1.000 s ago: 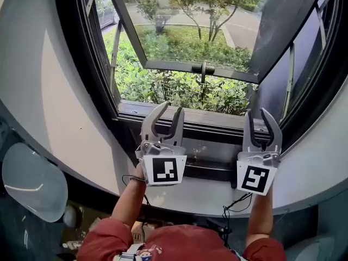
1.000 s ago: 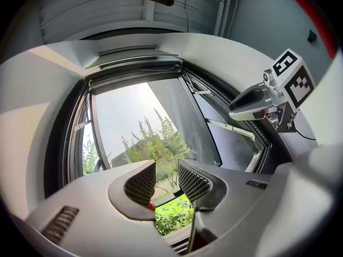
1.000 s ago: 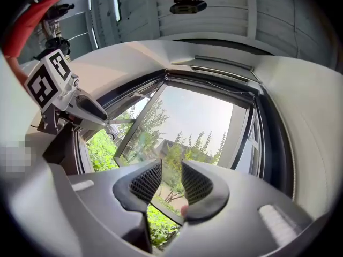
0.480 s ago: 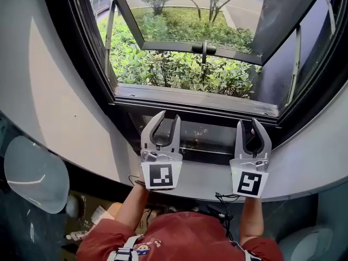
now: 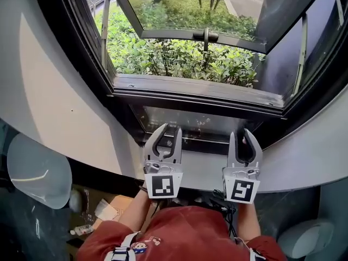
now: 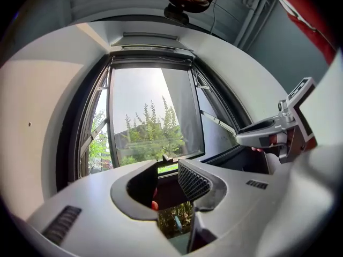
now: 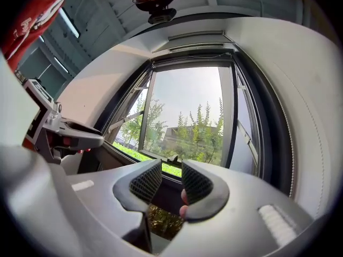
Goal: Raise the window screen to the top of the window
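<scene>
The window [image 5: 196, 94] stands in front of me with dark frames and both outer sashes swung open. In the left gripper view no mesh spans the opening, and a dark bar [image 6: 151, 64] lies along its top under the housing; the right gripper view shows that bar [image 7: 195, 58] too. My left gripper [image 5: 170, 130] [image 6: 167, 170] hangs below the sill, open and empty. Beside it my right gripper [image 5: 242, 136] [image 7: 171, 175] is at the same height, also open and empty. Both point at the lower frame without touching it.
The centre sash carries a handle [image 5: 206, 36], and the right sash [image 5: 293, 31] is angled outward. Green shrubs [image 5: 179, 58] fill the view outside. A white rounded object [image 5: 38, 170] sits low on the left, and boxes [image 5: 114, 208] lie on the floor.
Both grippers have sunk from in front of the sill to below it, side by side. Their jaws have kept the same gap.
</scene>
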The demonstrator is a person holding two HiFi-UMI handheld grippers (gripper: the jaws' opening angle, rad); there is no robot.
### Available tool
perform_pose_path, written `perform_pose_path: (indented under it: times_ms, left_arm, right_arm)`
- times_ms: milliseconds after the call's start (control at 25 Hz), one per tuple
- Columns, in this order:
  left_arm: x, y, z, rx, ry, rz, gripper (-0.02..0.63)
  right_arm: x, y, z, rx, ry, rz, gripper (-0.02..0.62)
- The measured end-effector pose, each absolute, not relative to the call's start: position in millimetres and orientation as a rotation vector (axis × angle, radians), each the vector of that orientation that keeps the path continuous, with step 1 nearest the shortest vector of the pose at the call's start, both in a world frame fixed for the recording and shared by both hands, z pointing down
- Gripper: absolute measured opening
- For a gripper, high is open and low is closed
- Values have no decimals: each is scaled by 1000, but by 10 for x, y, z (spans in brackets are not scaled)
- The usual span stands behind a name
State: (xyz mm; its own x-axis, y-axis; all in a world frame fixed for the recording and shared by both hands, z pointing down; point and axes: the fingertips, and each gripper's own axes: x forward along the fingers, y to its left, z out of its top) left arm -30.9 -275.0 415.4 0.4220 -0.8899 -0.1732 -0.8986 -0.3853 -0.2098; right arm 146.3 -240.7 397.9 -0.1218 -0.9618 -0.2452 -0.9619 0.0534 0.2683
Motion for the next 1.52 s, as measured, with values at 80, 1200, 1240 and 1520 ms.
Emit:
perform_pose_path:
  times_ms: [80, 1200, 1240, 1520]
  left_arm:
    - [-318, -2726, 4245, -2431, 1571, 29, 115]
    - [-243, -2647, 4383, -2486, 1547, 9, 6]
    - [-246, -2649, 4367, -2485, 1553, 28, 6]
    - [-237, -2665, 4334, -2453, 1525, 29, 6]
  right_arm:
    - [1507, -2399, 4040, -2116, 2277, 544, 123]
    - [1509, -2365, 4226, -2156, 2330, 477, 11]
    - [1519, -2363, 4243, -2171, 2334, 468, 11]
    - [1511, -2368, 4268, -2154, 2355, 493, 11]
